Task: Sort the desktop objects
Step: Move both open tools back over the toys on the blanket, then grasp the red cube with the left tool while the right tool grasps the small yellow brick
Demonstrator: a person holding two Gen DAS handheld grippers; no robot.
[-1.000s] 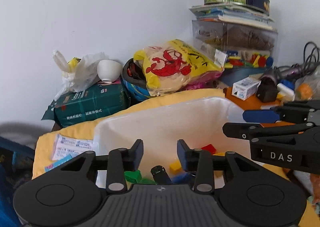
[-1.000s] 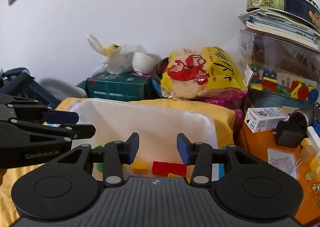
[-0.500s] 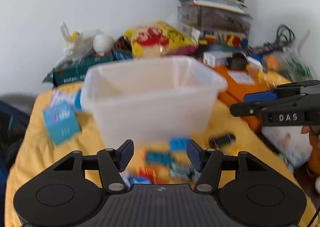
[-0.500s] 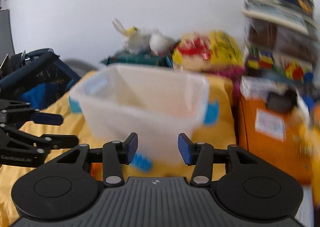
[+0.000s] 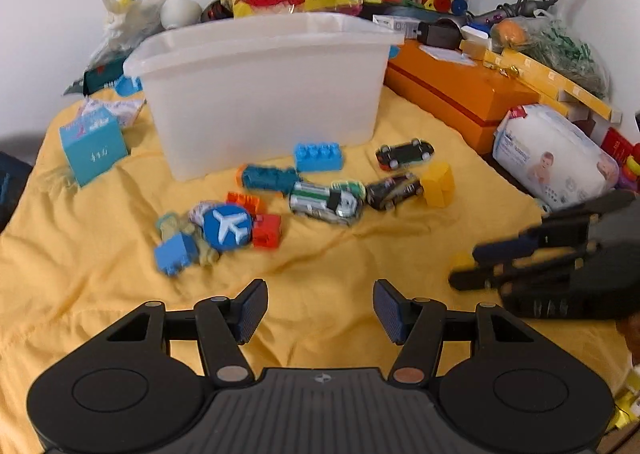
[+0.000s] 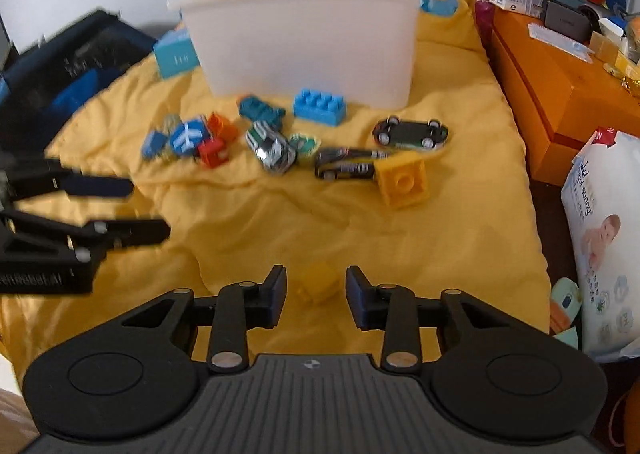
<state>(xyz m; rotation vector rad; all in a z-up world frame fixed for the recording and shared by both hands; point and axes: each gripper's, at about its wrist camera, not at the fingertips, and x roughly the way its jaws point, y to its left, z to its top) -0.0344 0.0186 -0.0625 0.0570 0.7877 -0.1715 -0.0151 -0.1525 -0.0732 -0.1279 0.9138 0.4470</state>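
Gaping empty, both claws, left (image 5: 320, 308) and right (image 6: 316, 296), show no readable lettering.

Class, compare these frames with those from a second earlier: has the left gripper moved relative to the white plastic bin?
Yes. The left gripper has pulled back and away from the white plastic bin: earlier its fingers hung over the bin's opening; now they hover, open, over the yellow cloth short of the scattered toys.

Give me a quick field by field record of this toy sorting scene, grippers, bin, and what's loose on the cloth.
surface: yellow cloth
bin: white plastic bin, upright at the back
left gripper: open, empty
right gripper: open, small yellow block between its fingers, not clamped
loose bricks: blue brick, large yellow brick, red brick
loose cars: upturned car, silver car
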